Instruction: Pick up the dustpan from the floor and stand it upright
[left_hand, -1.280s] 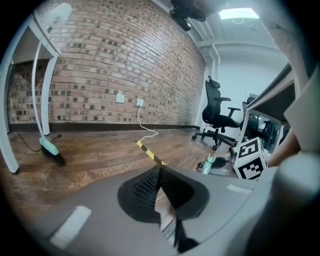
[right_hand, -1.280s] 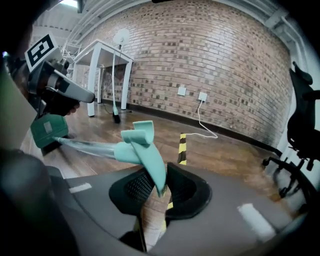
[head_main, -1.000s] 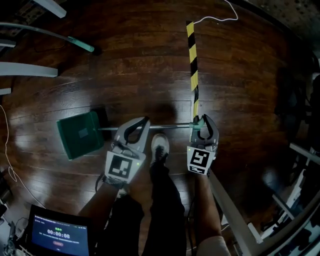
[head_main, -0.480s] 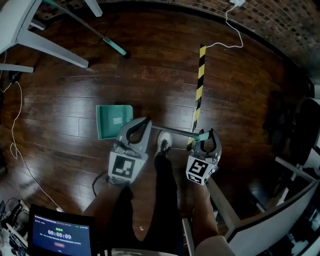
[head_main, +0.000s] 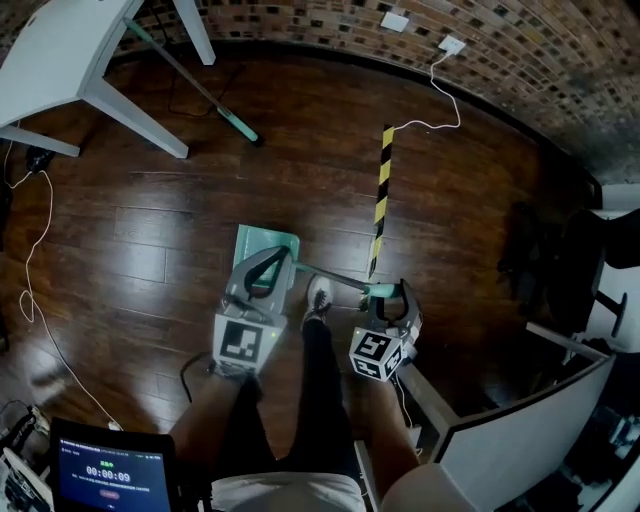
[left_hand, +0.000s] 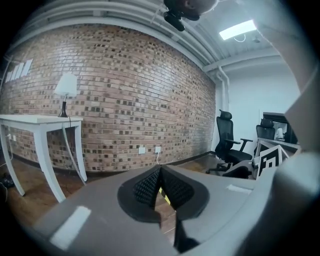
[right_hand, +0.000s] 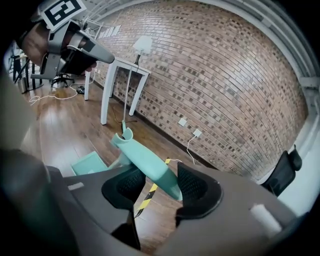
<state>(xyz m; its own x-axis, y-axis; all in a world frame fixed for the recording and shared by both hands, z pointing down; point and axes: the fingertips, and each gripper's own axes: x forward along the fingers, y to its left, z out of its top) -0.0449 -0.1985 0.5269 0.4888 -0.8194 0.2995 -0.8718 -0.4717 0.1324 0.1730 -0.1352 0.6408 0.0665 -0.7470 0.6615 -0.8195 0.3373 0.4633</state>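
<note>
The dustpan (head_main: 262, 250) has its teal pan down at the dark wooden floor (head_main: 150, 230), just ahead of the person's shoe (head_main: 319, 297); its shaft slants up and to the right, to the teal handle (right_hand: 145, 165). The right gripper (head_main: 393, 296) has its jaws opening, and the handle lies between them, against the right-hand pad and clear of the other. The left gripper (head_main: 283, 254) is beside the pan in the head view, its jaws closed together on nothing, and a yellow-and-black tape strip (head_main: 379, 200) lies on the floor beyond.
</note>
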